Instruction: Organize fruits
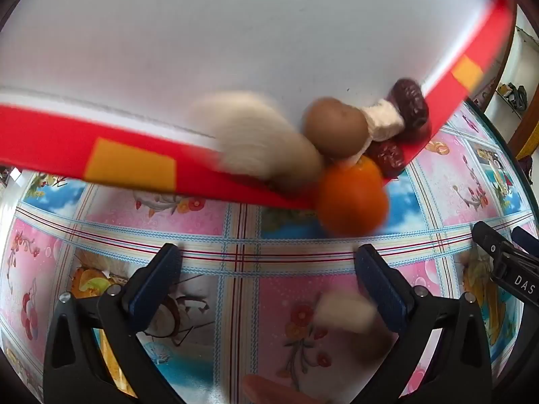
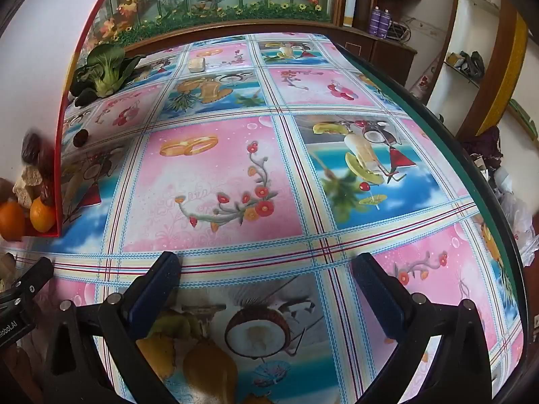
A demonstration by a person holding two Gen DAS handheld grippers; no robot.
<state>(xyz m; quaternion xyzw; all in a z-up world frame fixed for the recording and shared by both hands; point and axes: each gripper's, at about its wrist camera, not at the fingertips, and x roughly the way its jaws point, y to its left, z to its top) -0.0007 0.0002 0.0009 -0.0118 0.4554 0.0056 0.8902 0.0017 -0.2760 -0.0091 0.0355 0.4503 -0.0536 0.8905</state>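
White "DAS" lettering marks the right claw (image 1: 505,252) body.

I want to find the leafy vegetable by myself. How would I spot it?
Start at the big white tray with the red rim standing along the table's left side. Follow that rim to the far end: the bok choy lies there on the tablecloth. It is the only green, leafy thing, with a pale stalk base.

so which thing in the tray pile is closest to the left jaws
The orange at the tray's lowest corner; the brown mushroom and dark red dates sit farther back.
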